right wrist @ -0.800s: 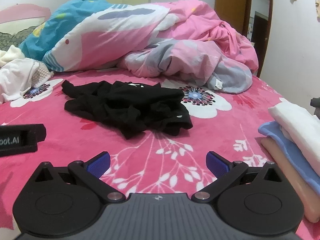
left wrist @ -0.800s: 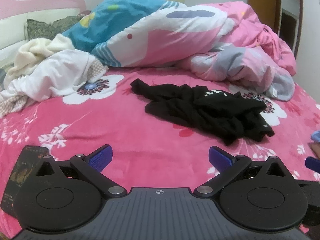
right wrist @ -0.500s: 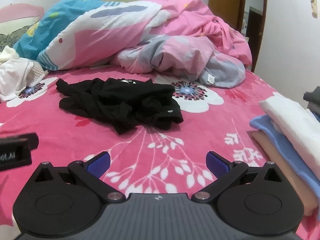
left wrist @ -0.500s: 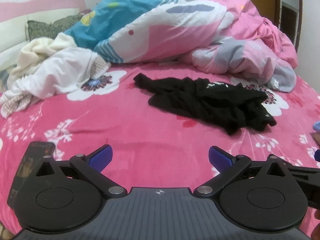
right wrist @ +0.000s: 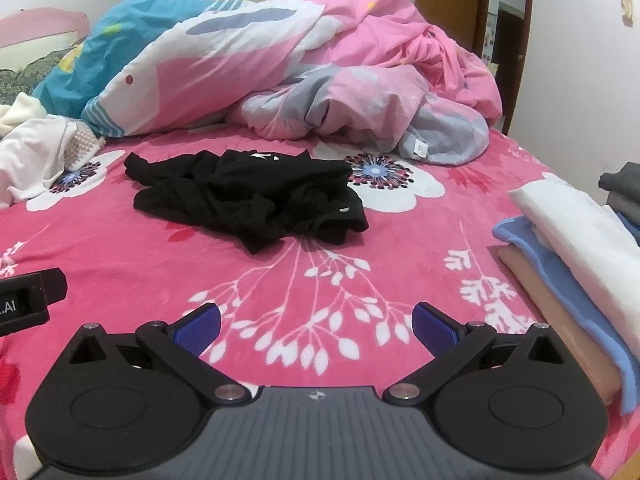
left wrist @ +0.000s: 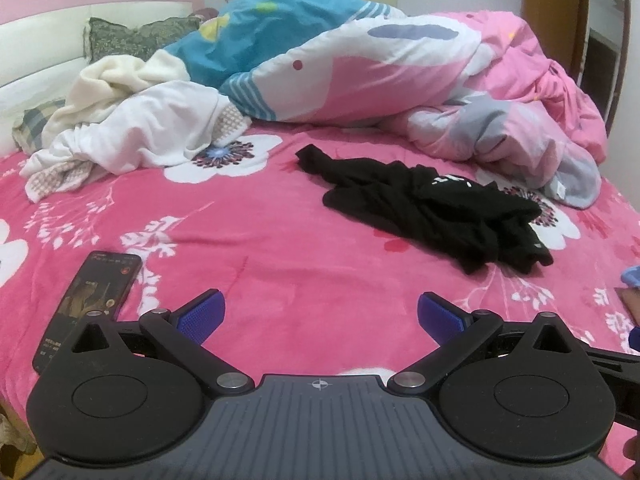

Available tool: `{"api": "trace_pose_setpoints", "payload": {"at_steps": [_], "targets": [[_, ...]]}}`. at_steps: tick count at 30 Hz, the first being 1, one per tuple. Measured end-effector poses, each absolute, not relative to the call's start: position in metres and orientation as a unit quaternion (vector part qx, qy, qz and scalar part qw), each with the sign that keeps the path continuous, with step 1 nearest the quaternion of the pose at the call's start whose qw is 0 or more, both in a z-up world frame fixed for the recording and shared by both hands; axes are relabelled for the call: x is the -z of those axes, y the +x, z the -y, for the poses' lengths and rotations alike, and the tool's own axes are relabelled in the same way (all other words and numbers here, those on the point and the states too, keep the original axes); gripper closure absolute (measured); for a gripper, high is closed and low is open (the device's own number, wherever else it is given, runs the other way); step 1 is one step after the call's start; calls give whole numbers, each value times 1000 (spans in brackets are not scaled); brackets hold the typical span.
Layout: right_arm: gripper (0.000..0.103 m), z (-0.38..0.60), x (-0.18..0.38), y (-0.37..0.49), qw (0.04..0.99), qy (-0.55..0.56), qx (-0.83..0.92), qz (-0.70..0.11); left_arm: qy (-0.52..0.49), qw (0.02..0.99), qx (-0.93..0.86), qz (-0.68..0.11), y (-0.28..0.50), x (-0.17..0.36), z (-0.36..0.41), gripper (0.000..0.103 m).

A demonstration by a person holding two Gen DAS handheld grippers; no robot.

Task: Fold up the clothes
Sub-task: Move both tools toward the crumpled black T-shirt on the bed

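Left wrist: pink floral bedspread (left wrist: 280, 264)

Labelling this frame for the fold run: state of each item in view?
crumpled black garment: unfolded, heaped on bed
pile of white clothes: unfolded
stack of white, blue and tan clothes: folded
black smartphone: screen lit, face up
left gripper: open, empty
right gripper: open, empty

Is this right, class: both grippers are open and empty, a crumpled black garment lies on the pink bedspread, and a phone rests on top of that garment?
Not quite. The phone lies on the pink bedspread beside the left gripper, well apart from the black garment, as the left wrist view shows. The rest stands: the right gripper is open and empty too.
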State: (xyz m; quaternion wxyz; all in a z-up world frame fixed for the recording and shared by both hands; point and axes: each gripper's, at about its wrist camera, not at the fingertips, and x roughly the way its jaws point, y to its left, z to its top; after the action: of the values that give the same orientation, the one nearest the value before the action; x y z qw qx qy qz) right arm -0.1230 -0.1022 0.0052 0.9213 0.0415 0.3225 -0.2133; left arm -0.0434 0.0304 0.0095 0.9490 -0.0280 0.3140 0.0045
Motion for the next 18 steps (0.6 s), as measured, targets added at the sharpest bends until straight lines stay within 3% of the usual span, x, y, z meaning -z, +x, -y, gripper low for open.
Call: {"api": "trace_pose_setpoints", "payload": {"at_steps": [18], "targets": [[0,100,-16,-136,924,43,218,-312,-17,954,4,-298,-55,-11,-26,0]]}}
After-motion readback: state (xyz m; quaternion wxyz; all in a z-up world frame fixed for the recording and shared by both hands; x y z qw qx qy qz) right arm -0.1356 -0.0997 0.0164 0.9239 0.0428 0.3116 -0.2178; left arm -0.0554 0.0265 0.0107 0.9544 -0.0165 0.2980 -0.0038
